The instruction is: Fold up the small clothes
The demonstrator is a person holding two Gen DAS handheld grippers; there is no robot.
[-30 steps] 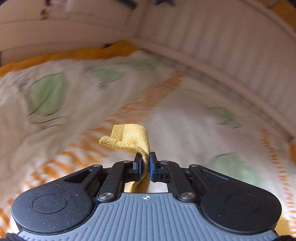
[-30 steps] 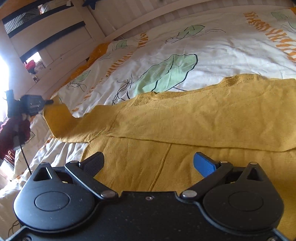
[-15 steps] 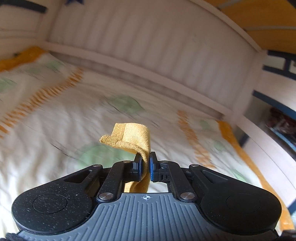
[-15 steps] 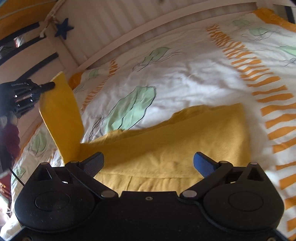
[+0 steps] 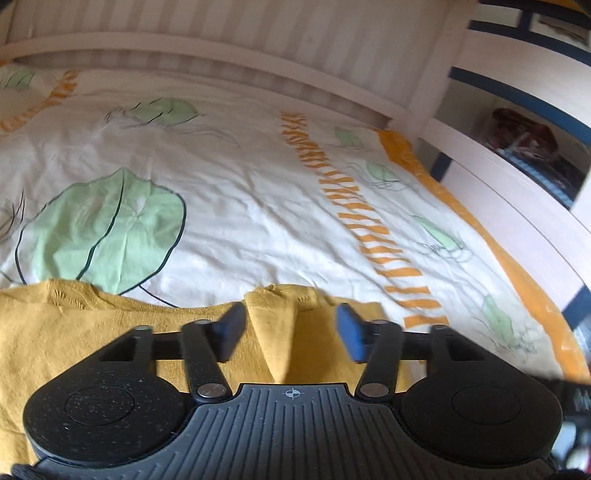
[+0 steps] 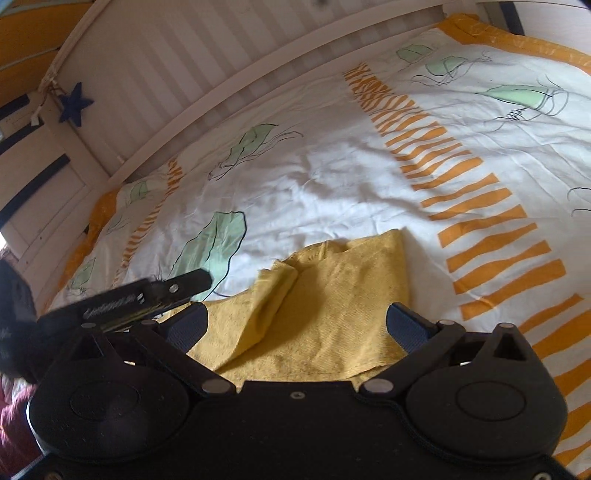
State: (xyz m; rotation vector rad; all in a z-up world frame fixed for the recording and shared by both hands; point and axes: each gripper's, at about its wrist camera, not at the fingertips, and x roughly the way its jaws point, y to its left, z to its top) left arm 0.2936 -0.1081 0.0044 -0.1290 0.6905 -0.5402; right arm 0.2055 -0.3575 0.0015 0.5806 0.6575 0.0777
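A mustard-yellow knitted top (image 6: pixel 340 295) lies on the patterned duvet (image 6: pixel 332 177), with one sleeve (image 6: pixel 271 295) folded over its body. In the left wrist view the top (image 5: pixel 74 332) fills the lower left and the sleeve's end (image 5: pixel 275 325) rests between the fingers. My left gripper (image 5: pixel 291 334) hovers just above it, jaws opening, pads clear of the cloth. It also shows from the side as my left gripper (image 6: pixel 147 295) in the right wrist view. My right gripper (image 6: pixel 295 325) stands open over the top's near edge, holding nothing.
The white duvet (image 5: pixel 258 192) carries green leaves and orange stripes. A white slatted bed wall (image 5: pixel 221 26) runs along the far side. Right of the bed stands a shelf unit (image 5: pixel 517 147) with stored items. A blue star (image 6: pixel 74 103) hangs at the far left corner.
The left gripper carried the sleeve end across and down onto the top, then its jaws parted and let the cloth go. The right gripper rose a little and rolled, staying open.
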